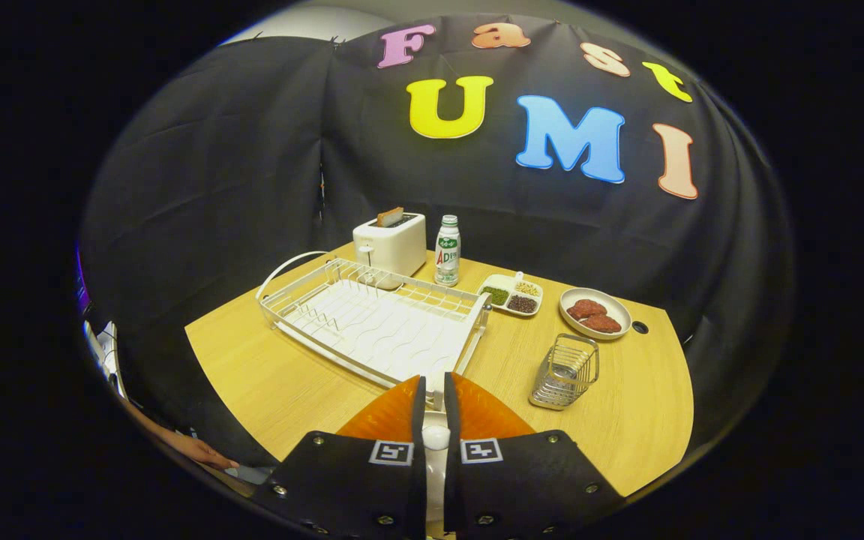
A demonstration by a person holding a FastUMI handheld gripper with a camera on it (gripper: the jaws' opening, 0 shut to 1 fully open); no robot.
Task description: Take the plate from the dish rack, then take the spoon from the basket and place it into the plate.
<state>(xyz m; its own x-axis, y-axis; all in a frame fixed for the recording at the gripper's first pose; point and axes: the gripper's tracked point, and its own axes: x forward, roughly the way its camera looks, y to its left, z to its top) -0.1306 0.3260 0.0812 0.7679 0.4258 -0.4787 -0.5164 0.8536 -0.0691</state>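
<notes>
My gripper [433, 388] is shut on a white spoon [436, 438], whose handle shows in the narrow slot between the two fingers. Right under the fingers lies an orange plate [385, 417] on the wooden table, its surface showing on both sides of them. Just beyond the fingertips stands the white wire dish rack [372, 319] with nothing in it. A small metal wire basket [565, 371] stands ahead and to the right of the fingers, with no utensil sticking out of it.
Behind the rack are a white toaster [391, 244] and a drink bottle [447, 251]. To the right sit a divided dish of beans [511, 295] and a plate with two meat patties [595, 313]. A hand [199, 450] rests by the table's near left edge.
</notes>
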